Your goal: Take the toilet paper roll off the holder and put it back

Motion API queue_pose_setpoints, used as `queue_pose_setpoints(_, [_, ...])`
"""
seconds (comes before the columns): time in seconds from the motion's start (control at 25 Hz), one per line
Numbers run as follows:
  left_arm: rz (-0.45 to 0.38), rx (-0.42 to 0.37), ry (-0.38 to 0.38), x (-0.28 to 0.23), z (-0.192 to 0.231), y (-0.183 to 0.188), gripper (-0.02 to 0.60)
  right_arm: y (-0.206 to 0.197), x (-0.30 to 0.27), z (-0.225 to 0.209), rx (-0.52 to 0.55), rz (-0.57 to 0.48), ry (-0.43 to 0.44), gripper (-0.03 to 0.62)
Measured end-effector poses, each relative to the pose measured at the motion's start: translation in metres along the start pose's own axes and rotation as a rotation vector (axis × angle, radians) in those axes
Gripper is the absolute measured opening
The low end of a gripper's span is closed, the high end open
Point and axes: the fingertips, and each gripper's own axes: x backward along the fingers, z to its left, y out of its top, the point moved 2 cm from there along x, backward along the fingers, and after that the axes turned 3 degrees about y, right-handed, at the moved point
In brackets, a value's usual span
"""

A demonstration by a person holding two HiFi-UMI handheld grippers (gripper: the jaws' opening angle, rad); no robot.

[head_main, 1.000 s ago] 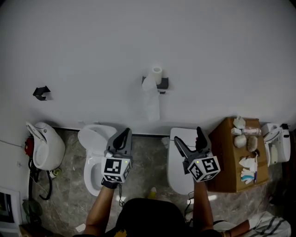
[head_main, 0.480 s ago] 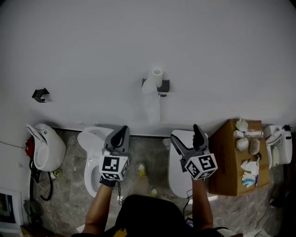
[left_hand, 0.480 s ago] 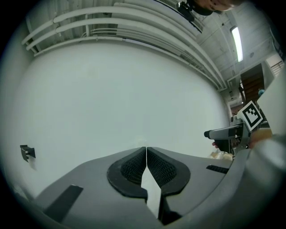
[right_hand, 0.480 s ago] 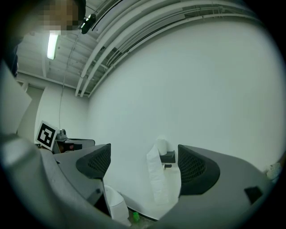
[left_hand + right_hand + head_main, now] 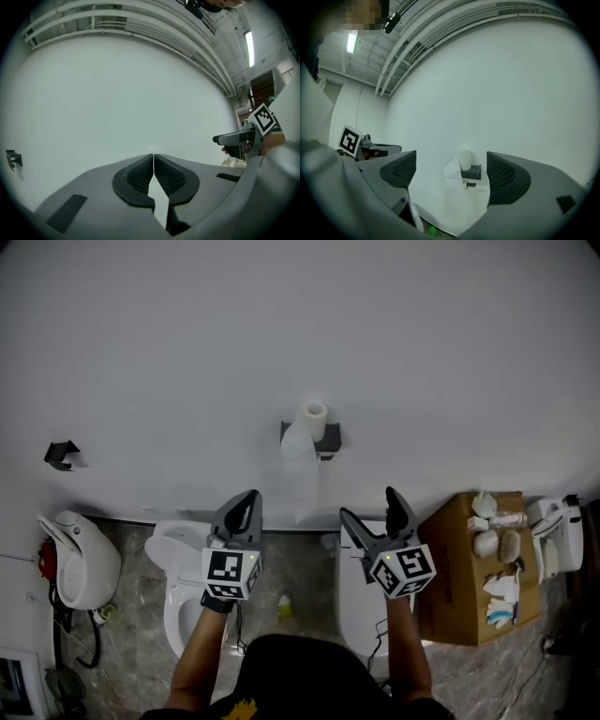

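My left tongs (image 5: 153, 158): pads pressed together, nothing between them, only bare wall (image 5: 187, 334) ahead. My right tongs (image 5: 451, 169): spread wide, empty. The roll shows through the gap but sits well apart from both pads.

Roll (image 5: 316, 414) stands upright on top of the holder (image 5: 329, 437), a dark bracket fixed to the wall. A long tail (image 5: 302, 465) of paper hangs from it down the wall, left of the bracket, down to about the floor line. Right gripper view also shows a short dark peg (image 5: 469, 184) sticking out under the bracket.

Head view: I hold both tongs up side by side, pointed at the wall, below the roll. Left one is below-left of it, right one below-right. Neither touches roll, tail or holder.

Under the tongs: two white toilets on a marble floor (image 5: 300, 568), left toilet (image 5: 178, 568) under the left tongs, right toilet (image 5: 354, 587) under the right tongs. Cardboard box (image 5: 464, 559) just right of the right toilet, small white items on top, too small to identify. Small black hook (image 5: 60, 454) on the wall far left.
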Motion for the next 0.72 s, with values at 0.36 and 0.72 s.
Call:
queue_pose_setpoints(0.36, [0.0, 0.009, -0.026, -0.074, 0.051, -0.01, 0.018, -0.003, -0.087, -0.028, 0.024, -0.006, -0.037, 0.443])
queue_pose_setpoints(0.72, [0.008, 0.03, -0.029, -0.125, 0.081, -0.021, 0.018, -0.019, -0.154, -0.047, 0.036, 0.026, -0.035, 0.448])
